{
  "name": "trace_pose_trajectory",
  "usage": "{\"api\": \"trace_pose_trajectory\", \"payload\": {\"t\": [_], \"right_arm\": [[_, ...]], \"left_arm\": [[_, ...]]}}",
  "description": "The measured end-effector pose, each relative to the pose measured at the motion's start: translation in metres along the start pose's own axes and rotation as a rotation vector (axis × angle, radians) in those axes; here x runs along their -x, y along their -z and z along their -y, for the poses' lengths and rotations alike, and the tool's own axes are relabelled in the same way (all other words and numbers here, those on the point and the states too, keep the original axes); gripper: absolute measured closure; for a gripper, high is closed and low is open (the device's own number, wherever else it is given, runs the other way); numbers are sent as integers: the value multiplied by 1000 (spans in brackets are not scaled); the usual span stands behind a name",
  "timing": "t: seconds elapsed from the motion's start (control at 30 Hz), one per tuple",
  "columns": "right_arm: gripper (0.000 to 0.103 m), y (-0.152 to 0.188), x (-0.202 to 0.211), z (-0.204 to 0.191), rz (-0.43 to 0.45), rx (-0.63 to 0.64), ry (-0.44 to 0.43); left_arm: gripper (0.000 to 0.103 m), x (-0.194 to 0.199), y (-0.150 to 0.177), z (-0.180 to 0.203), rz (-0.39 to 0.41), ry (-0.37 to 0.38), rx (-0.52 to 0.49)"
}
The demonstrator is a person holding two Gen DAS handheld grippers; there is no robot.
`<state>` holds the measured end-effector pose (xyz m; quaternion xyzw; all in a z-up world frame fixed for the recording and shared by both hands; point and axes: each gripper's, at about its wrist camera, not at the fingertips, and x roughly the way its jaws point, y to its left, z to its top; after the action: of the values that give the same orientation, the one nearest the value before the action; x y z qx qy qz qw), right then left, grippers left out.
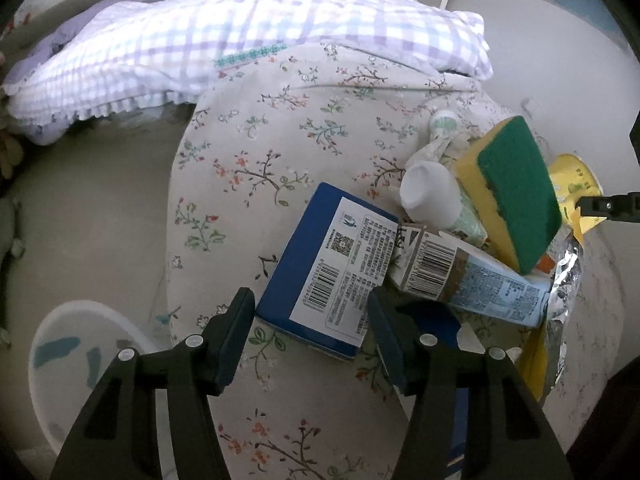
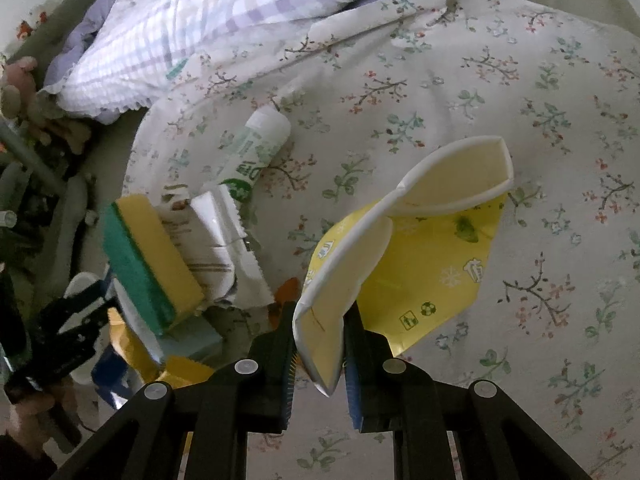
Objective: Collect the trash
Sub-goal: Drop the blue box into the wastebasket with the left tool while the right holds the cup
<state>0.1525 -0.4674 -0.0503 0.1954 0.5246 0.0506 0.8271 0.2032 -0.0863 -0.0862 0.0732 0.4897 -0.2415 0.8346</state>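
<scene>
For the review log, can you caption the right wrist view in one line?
Right gripper pinches a crushed yellow paper cup above the floral bedspread, with a sponge and wrappers piled nearby.

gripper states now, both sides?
Left gripper: open, jaws apart above the blue box, holding nothing.
Right gripper: shut on the flattened yellow paper cup.

Floral-quilted bed (image 1: 280,152) carries blue box (image 1: 320,264), checked pillow (image 1: 200,48), trash pile (image 1: 472,216).
</scene>
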Motion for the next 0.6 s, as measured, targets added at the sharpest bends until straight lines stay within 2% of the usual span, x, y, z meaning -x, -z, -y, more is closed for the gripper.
{"api": "trace_pose_trajectory", "payload": {"t": [0.23,0.37,0.47,0.53,0.57,0.6], "right_arm": [[84,4,5,-4,4,0,-10],[84,4,5,-2,3,-4,-5],[84,4,5,-2,0,-4,-2],[84,4,5,-3,0,-1,-1],[84,3,6,-4,1,4,2],[84,3,6,-5,3,8,5]], "left_arm": [[37,4,-1,3,-35,43,-4],[34,-3,4,8,-72,20,-38],[34,-7,7,9,-71,2,-37],[35,-5,6,8,-52,16,-11],[41,-5,6,8,-47,19,-6],[41,-5,6,8,-49,18,-5]]}}
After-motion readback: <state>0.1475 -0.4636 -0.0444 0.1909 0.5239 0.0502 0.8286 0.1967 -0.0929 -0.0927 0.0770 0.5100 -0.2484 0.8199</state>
